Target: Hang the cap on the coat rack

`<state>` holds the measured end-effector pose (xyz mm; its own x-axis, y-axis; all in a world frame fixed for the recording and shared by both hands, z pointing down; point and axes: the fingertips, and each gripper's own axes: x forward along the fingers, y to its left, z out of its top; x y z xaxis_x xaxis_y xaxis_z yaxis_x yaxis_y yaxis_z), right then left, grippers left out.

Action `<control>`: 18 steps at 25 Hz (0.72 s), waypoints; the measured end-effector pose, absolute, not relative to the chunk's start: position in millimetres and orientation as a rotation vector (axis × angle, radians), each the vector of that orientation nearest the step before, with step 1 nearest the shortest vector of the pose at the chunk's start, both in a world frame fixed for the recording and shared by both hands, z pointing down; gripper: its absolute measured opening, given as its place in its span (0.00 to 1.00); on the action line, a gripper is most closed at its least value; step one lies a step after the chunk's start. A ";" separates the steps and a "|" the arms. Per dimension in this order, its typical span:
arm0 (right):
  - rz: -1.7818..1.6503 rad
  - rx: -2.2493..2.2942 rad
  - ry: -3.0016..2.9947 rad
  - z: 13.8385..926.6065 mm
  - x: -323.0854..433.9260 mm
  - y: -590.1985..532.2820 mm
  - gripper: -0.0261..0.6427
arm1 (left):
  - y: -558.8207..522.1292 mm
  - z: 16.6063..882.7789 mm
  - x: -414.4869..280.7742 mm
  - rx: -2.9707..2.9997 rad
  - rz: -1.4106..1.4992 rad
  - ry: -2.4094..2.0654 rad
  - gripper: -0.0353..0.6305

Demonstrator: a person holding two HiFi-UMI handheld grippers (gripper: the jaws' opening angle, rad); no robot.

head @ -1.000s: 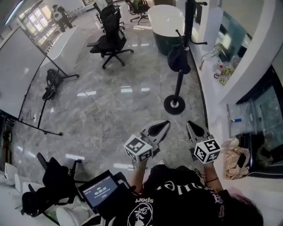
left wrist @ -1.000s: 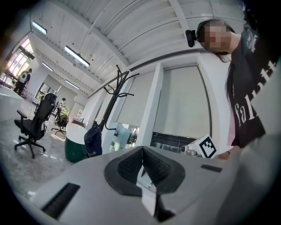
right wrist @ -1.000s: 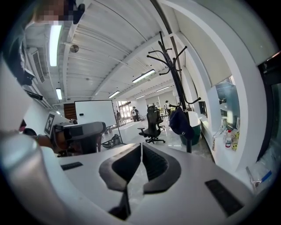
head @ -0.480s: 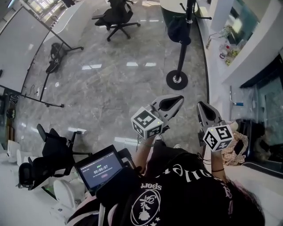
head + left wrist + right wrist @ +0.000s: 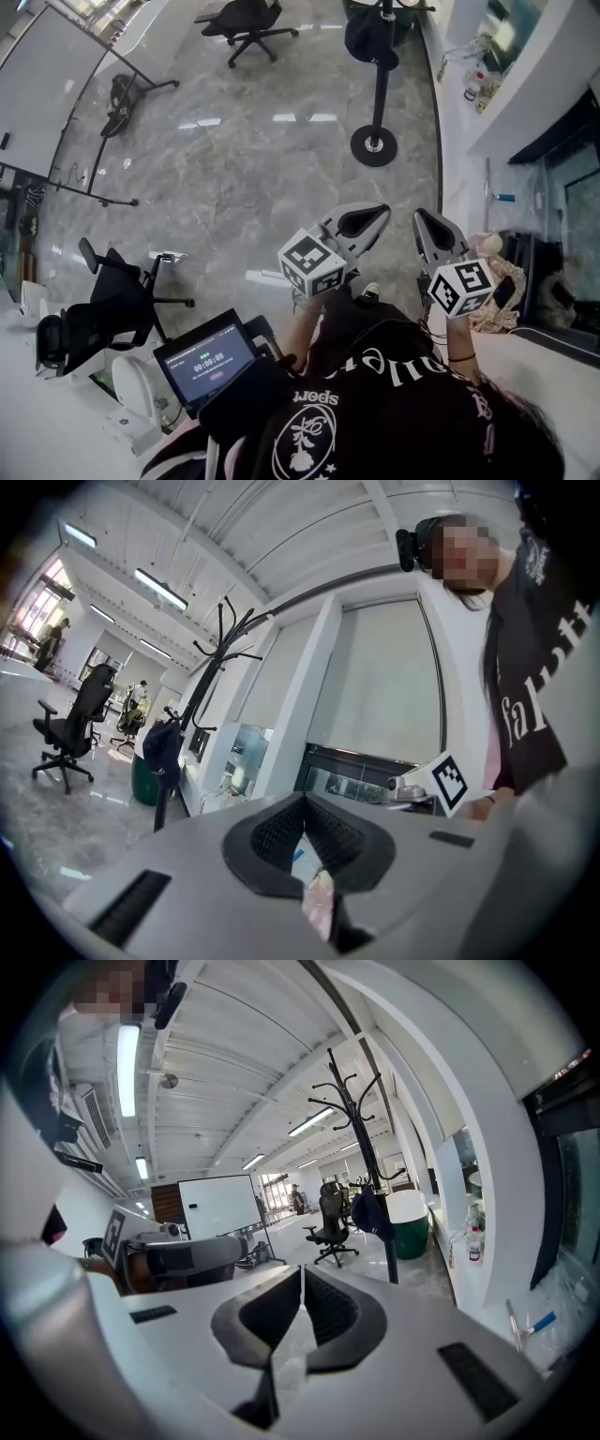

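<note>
- One dark cap, hung on a lower hook of the coat rack, sagging against the pole and well clear of the round base.
- Same cap visible far off in the left gripper view, and again in the right gripper view, on the rack in both.
- Well apart from both grippers, across a stretch of glossy grey floor; judging by that, task done and nothing left to carry.
- Left gripper: jaws pressed together with nothing between the pads, pointed loosely toward the rack.
- Right gripper: closed likewise and empty, just beside the left one, not touching it.
- Both held low and close in front of the body, probably a rest pose, with no hook or brim within reach and no load to steady.
- Farther out: an office chair to the left of the rack, a whiteboard on a stand at the left, and a small screen at the person's left side, lit and turned upward, presumably for easy reading.
</note>
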<state>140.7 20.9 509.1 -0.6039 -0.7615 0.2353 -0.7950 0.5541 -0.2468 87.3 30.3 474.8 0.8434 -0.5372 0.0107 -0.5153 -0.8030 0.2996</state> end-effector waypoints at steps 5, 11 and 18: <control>0.518 1.302 -2.688 522.3 142.4 39.7 0.08 | 54.2 491.4 95.9 2.709 -0.073 -0.811 0.06; 0.474 1.283 -2.708 518.6 143.3 45.7 0.08 | 58.2 487.9 98.4 2.728 -0.065 -0.837 0.06; 0.448 1.314 -2.711 515.9 151.4 42.1 0.08 | 51.5 489.5 98.1 2.762 -0.014 -0.900 0.06</control>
<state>151.4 42.1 515.9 -0.6240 -0.7521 0.2121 -0.7804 0.5855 -0.2196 98.1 51.5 489.5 0.8105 -0.5822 0.0635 -0.5800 -0.7828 0.2253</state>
